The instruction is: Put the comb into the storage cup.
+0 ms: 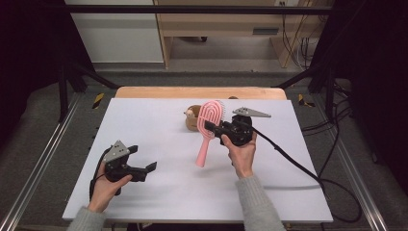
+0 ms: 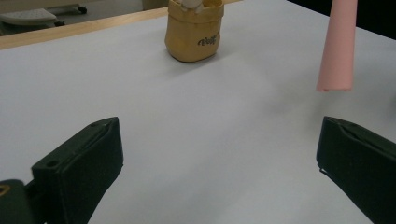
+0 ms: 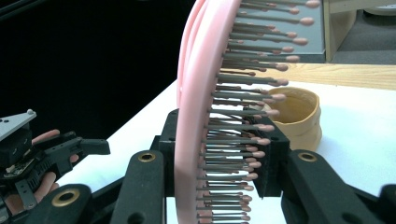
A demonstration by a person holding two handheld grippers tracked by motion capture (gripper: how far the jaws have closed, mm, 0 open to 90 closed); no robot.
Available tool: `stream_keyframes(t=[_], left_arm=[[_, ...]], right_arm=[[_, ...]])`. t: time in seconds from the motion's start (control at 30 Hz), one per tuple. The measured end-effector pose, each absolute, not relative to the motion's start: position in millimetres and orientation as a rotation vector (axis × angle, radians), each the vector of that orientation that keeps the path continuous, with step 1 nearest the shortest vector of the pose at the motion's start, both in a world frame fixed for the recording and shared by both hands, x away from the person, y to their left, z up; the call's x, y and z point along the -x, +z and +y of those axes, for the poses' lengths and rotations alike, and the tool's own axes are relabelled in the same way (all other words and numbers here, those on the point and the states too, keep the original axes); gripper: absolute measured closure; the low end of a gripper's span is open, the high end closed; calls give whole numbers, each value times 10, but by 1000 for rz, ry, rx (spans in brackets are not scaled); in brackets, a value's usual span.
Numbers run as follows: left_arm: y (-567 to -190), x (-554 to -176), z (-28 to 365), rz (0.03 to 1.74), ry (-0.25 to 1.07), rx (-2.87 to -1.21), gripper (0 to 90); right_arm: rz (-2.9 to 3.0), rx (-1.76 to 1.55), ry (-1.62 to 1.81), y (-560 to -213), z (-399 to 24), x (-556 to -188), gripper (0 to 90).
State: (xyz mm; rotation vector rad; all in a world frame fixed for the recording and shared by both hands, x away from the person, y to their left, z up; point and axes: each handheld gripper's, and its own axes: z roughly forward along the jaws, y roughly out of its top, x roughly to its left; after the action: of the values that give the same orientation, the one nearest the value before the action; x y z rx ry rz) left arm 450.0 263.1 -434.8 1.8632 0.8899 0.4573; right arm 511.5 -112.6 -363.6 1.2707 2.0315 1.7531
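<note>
The right hand-held gripper point(image 1: 210, 127) clamps the pink hairbrush point(image 1: 208, 130) at the base of its head, lifted off the white surface point(image 1: 159, 120), just in front of a tan pouch point(image 1: 192, 119). The left hand-held gripper point(image 1: 146, 169) hovers wide open, holding nothing.

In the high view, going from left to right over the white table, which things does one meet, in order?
left gripper with open jaws → pink hairbrush, held up off the table → right gripper, shut on the brush. The tan pouch stands behind the brush and overlaps it, so I leave it out.
</note>
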Motion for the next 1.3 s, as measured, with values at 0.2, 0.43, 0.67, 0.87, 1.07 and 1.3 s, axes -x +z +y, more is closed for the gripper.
stream_keyframes(t=[0.2, 0.43, 0.67, 0.87, 1.07, 1.3], left_arm=[[-4410, -4470, 2770, 906, 471, -1847, 6], [-4477, -4463, 2858, 928, 475, -1835, 6], [-4532, -4477, 2860, 926, 458, -1850, 6], [-4549, -4483, 2861, 927, 456, -1855, 5], [-4545, -4480, 2865, 922, 456, -1856, 5], [-4550, -4483, 2870, 922, 452, -1855, 5]], right_arm=[[2025, -1264, 1749, -3622, -1140, -5121, 631], [1995, -1259, 1751, -3604, -1155, -5144, 630], [1973, -1270, 1738, -3592, -1172, -5193, 630], [1949, -1266, 1718, -3566, -1171, -5239, 630], [1949, -1246, 1686, -3515, -1119, -5290, 630], [1939, -1239, 1675, -3459, -1105, -5365, 630]])
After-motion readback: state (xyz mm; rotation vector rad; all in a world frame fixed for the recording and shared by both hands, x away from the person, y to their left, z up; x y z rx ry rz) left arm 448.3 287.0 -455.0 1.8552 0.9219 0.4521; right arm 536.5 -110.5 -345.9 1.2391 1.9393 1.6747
